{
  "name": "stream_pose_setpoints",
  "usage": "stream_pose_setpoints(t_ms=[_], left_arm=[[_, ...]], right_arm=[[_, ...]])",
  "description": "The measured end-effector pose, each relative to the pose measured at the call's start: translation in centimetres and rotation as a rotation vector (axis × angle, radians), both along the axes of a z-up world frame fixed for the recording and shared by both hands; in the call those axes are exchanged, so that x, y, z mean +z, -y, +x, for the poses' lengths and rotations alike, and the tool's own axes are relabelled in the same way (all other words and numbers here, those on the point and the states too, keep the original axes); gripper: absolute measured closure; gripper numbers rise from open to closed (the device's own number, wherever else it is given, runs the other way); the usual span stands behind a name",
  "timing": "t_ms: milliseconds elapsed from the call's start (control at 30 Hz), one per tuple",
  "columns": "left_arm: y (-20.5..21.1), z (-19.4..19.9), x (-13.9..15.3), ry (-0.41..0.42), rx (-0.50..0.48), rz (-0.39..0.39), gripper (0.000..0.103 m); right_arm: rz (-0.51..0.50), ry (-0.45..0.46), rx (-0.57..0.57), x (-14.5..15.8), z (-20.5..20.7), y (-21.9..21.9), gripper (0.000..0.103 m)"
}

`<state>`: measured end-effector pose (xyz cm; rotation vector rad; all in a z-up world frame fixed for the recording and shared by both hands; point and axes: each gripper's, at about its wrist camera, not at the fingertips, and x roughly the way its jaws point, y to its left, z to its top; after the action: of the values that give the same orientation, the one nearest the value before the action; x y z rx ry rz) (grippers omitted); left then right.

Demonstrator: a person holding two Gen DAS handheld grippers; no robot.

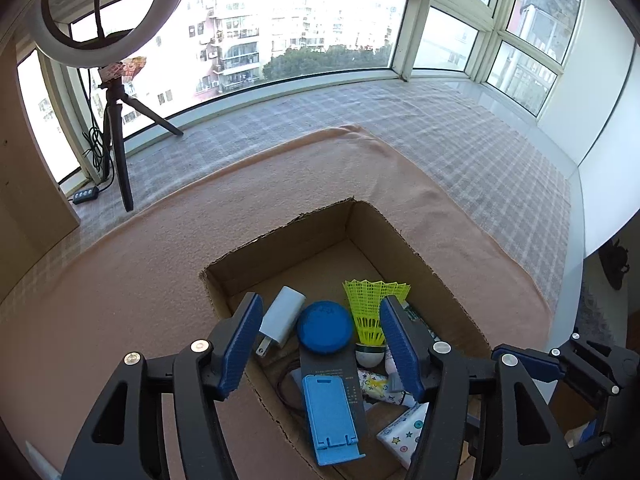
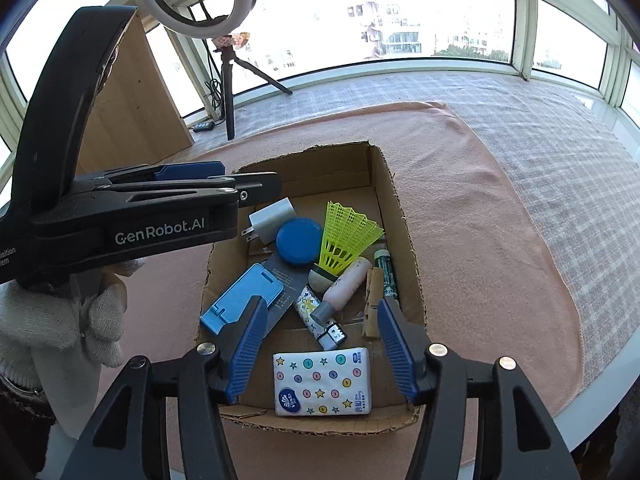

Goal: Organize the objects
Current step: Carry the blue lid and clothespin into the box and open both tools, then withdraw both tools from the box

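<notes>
An open cardboard box sits on a peach towel. Inside lie a white charger, a blue round lid, a yellow shuttlecock, a blue phone stand, a pink bottle, a wooden clothespin, a green tube and a patterned tissue pack. My left gripper hangs open over the box's left part, gripping nothing. My right gripper stands open above the tissue pack, apart from it.
The peach towel lies on a checked cloth. A ring light on a tripod stands at the back left by the windows, beside a wooden board. A person's knitted sleeve is at the left.
</notes>
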<state>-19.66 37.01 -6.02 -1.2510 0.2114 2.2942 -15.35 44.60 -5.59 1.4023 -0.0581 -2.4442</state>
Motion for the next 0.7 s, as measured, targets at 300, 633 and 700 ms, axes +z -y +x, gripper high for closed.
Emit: stream_pose_setpoints(t_ms=[300,633,700], left_arm=[[0.9,0.4,0.2,-0.009,0.008,-0.001,0.039],[5.0,1.3,0.9,-0.019,0.068,0.001,0.039],[6.4,1.6,1.1,-0.021,0.089,0.004,0.039]], right_arm=[[-0.005,0.013,-0.005,-0.2,0.0,0.3,0.049],[-0.016,0.021,0.011,-0.3,0.2,1.8,0.049],[-0.023,0.025,0.025,-0.2,0.1,2.6,0.049]])
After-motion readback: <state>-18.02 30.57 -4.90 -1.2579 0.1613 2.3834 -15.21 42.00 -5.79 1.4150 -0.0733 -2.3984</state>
